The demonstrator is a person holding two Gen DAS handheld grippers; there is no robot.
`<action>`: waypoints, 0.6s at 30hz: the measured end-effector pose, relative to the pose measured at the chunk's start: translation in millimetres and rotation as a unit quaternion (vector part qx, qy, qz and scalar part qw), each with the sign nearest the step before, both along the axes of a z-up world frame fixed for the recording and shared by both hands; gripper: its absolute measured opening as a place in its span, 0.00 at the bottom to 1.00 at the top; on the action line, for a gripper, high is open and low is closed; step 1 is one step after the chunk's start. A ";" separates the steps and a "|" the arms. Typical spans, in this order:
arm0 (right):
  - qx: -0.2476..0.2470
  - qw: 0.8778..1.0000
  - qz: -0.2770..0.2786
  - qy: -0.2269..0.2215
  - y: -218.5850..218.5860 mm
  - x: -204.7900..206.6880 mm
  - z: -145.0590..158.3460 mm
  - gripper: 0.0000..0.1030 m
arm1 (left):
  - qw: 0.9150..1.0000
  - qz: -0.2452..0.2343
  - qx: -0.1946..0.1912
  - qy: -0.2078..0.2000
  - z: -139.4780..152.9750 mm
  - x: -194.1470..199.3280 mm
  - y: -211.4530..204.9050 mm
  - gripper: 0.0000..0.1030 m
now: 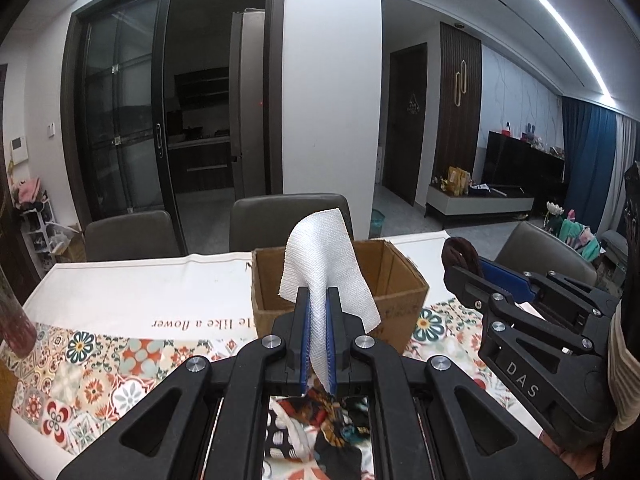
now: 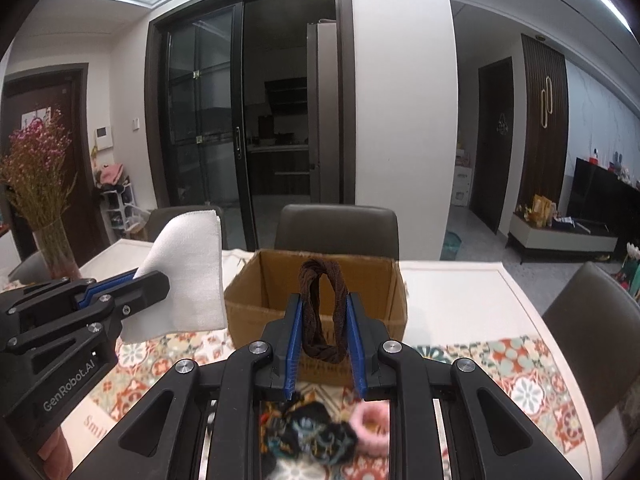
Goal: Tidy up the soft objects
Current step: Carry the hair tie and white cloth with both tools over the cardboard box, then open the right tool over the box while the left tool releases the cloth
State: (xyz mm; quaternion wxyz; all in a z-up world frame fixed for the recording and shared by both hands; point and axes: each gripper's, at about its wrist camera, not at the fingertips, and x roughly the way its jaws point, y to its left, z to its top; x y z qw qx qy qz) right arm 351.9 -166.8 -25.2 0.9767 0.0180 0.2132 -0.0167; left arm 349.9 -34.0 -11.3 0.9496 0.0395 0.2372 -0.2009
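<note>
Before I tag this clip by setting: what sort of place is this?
Most likely a home dining area: a table with a patterned tablecloth, dining chairs, a fridge behind sliding glass doors.

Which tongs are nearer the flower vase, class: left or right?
Left. The left tongs, gripping a white cloth, are just right of the flower vase; the right tongs, gripping a brown hair band, are farther right, before the cardboard box.

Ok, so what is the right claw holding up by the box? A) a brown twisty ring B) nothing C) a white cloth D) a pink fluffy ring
A: the right claw is pinched on a brown twisted ring in front of the cardboard box; the white cloth is in the left claw.
</note>
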 end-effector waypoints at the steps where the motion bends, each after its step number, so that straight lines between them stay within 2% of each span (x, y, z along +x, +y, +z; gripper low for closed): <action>1: -0.001 1.000 0.000 -0.001 0.1 4.6 0.7 0.22 | 1.000 0.002 0.001 -0.003 0.4 5.2 -0.9 0.08; 8: -0.014 1.000 -0.007 -0.005 -4.7 41.8 4.1 0.22 | 1.000 0.010 0.011 -0.020 2.4 37.0 -12.1 0.08; 18: -0.007 0.999 -0.011 0.032 -20.3 96.8 -5.0 0.22 | 1.000 0.009 0.024 0.011 -16.2 93.0 -31.1 0.08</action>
